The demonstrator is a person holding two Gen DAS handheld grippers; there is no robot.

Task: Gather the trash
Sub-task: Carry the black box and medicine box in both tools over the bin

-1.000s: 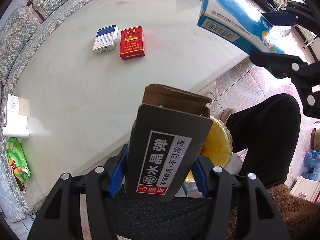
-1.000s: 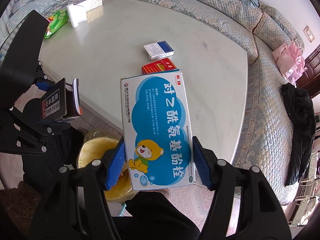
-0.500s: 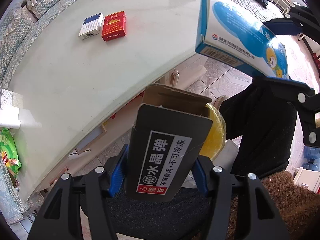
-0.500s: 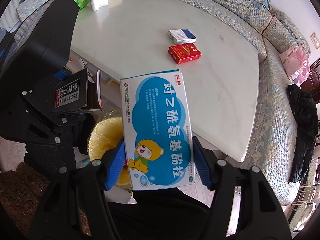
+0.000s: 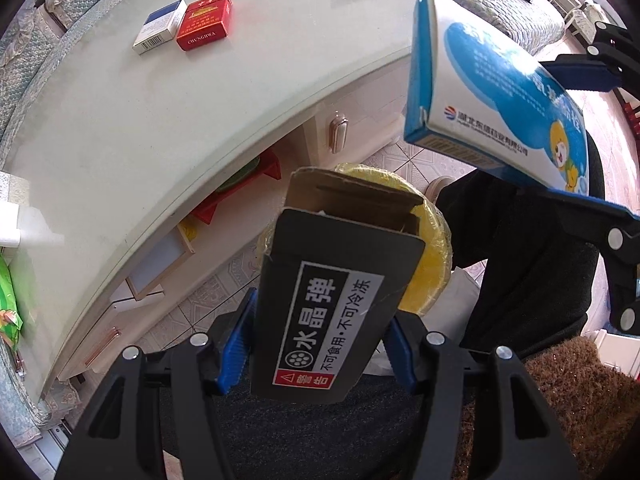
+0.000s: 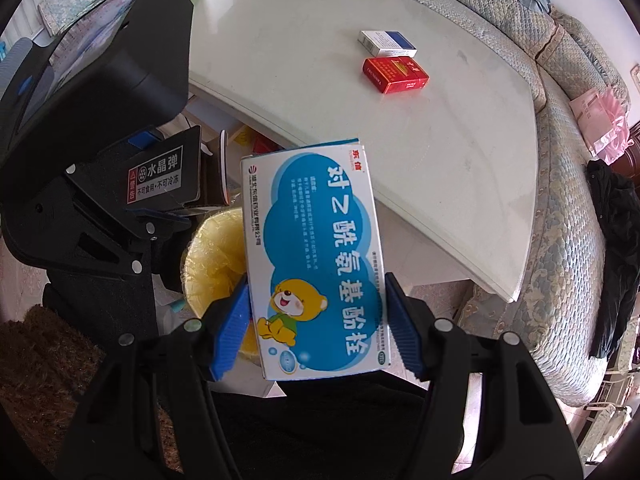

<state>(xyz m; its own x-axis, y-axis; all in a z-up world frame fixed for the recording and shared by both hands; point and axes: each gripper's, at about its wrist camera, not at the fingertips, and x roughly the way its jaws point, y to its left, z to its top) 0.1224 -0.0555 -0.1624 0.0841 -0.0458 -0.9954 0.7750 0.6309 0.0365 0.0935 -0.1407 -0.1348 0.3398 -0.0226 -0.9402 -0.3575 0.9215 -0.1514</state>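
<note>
My left gripper [image 5: 320,340] is shut on a black carton [image 5: 332,300] with an open top flap, held above a bin with a yellow liner [image 5: 430,256]. My right gripper [image 6: 316,328] is shut on a blue and white medicine box [image 6: 316,264] with a cartoon bear, held above the same yellow-lined bin [image 6: 212,256]. The medicine box [image 5: 492,108] shows at the right of the left wrist view, and the black carton [image 6: 164,176] at the left of the right wrist view. A red cigarette pack [image 5: 206,26] and a white and blue pack [image 5: 160,28] lie side by side on the white table [image 5: 120,120].
The table edge curves over drawers [image 5: 340,136] and a tiled floor. A patterned sofa [image 6: 560,200] wraps the far side of the table. A green packet [image 5: 8,300] and a white roll lie at the table's left end. A brown rug [image 5: 560,400] lies near the bin.
Both grippers have moved off the table edge with their boxes and now hang over the yellow-lined bin. The two cigarette packs look farther away.
</note>
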